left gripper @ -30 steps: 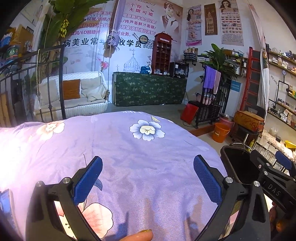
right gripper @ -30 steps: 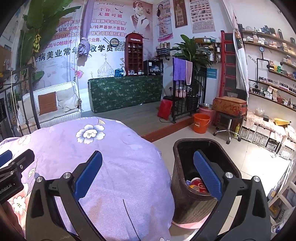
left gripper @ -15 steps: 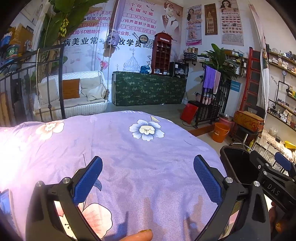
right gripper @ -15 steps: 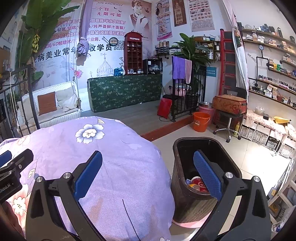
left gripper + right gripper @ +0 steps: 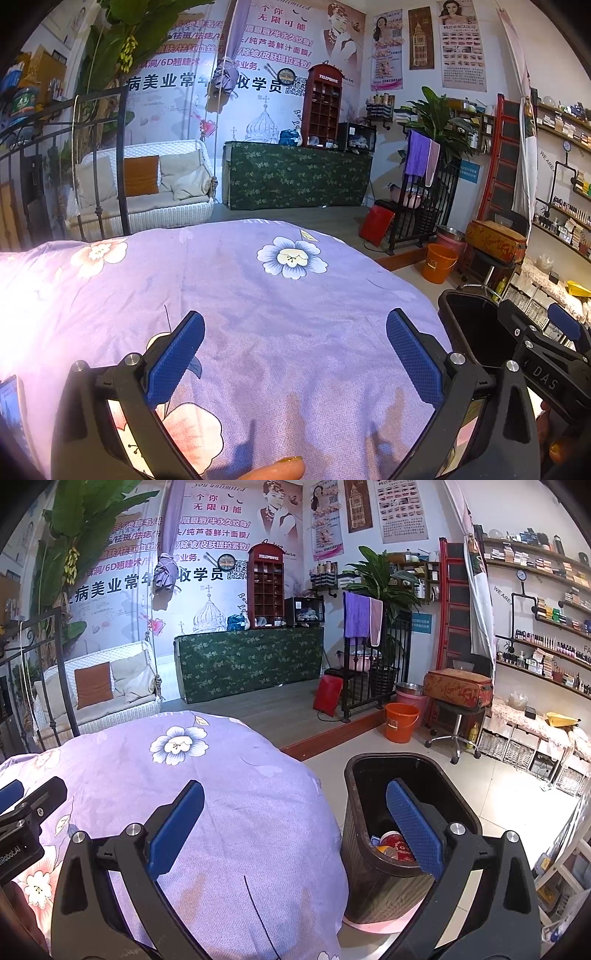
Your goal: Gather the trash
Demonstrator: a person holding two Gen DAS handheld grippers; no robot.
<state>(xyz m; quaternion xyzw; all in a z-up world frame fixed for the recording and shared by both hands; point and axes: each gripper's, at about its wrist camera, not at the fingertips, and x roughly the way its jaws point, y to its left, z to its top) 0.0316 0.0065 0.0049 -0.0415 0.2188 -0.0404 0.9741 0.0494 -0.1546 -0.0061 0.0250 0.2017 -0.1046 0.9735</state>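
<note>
A dark brown trash bin (image 5: pixel 373 867), oblong with rounded corners and a ribbed outer wall, is seen standing upright on the pale tiled floor, just beside the edge of the purple flowered cloth. Its mouth is open, without a lid, and its inside is black. At its bottom a small heap of trash (image 5: pixel 393 847) is seen: a red and white cup-like piece lying on its side, with blue and yellow scraps beside it. A pink base shows under the bin. In the left wrist view only its dark rim and inner wall (image 5: pixel 469 332) are visible
</note>
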